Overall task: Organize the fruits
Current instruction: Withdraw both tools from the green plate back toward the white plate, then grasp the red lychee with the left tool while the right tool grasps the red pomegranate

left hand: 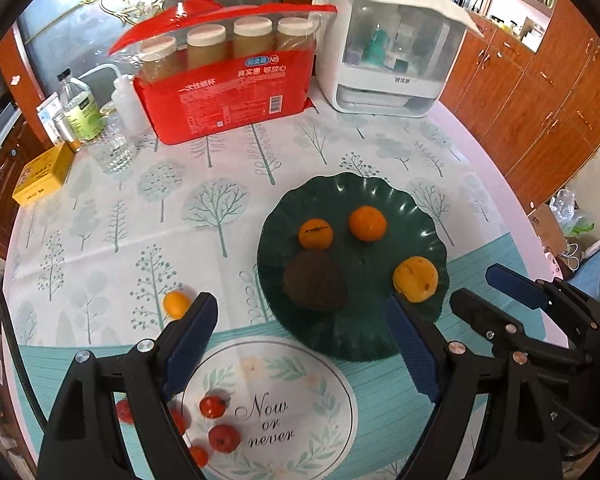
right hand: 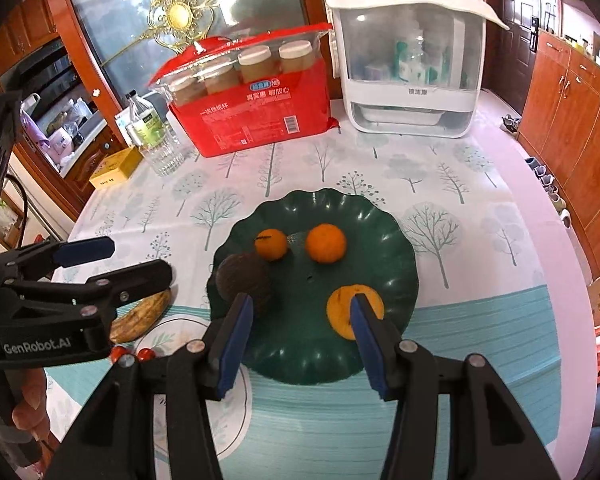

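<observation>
Left gripper [left hand: 300,320] wide open, empty | right gripper [right hand: 300,316] partly open, empty | green plate [left hand: 384,344]: three oranges, dark fruit [left hand: 315,280] at 9 o'clock

At the back of the tree-patterned counter [left hand: 140,208] stand a red packet of paper cups [left hand: 228,100], a white plastic cabinet [left hand: 388,52], a clear glass bottle [left hand: 80,112] and a yellow box [left hand: 42,174].
</observation>
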`<state>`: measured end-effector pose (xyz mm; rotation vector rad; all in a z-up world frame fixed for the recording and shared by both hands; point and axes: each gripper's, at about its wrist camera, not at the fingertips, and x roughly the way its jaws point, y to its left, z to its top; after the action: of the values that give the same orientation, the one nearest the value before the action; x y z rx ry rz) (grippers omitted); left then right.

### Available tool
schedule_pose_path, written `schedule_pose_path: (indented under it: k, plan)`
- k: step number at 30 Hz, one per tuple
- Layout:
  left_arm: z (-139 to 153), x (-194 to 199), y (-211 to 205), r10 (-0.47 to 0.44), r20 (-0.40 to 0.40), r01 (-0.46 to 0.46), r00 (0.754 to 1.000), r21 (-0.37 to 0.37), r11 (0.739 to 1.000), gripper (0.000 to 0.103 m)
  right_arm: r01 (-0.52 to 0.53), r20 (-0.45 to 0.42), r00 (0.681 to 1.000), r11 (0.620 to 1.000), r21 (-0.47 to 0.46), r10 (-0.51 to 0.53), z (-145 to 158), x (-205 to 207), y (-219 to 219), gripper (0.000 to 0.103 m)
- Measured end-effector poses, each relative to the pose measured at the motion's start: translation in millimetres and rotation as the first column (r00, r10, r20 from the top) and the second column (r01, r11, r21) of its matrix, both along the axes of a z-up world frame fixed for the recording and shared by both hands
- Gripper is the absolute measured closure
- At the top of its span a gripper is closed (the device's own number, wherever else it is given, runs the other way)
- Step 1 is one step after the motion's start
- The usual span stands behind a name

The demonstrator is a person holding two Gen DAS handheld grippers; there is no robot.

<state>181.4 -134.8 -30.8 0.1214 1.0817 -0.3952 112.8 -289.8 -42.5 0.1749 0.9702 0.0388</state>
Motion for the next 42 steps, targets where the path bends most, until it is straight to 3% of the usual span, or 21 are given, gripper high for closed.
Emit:
schedule_pose_path:
  k: [10,21,30,42]
  plan:
    - [21,-46,38,0.024,0.044,-0.023,0.999,-0.018,1.0,0.018,-0.049,0.033,0.998,0.998,0.025,0.048,18,-35,24,0.052]
    - [13,-83,91,0.112,0.061,-0.112,0.992,0.0,0.994,0.017,-0.16,0.008,0.987,0.986,0.047,0.16,14,-56,69,0.052]
    - [-8,-96,137,0.21,0.056,-0.212,0.976,0.035,0.977,0.016,-0.227,-0.025,0.973,0.973,0.036,0.228,1,-54,99,0.052]
    - [-57,-106,220,0.372,-0.033,-0.368,0.928,0.083,0.926,0.016,-0.288,-0.099,0.952,0.958,0.019,0.288,-37,-43,139,0.052]
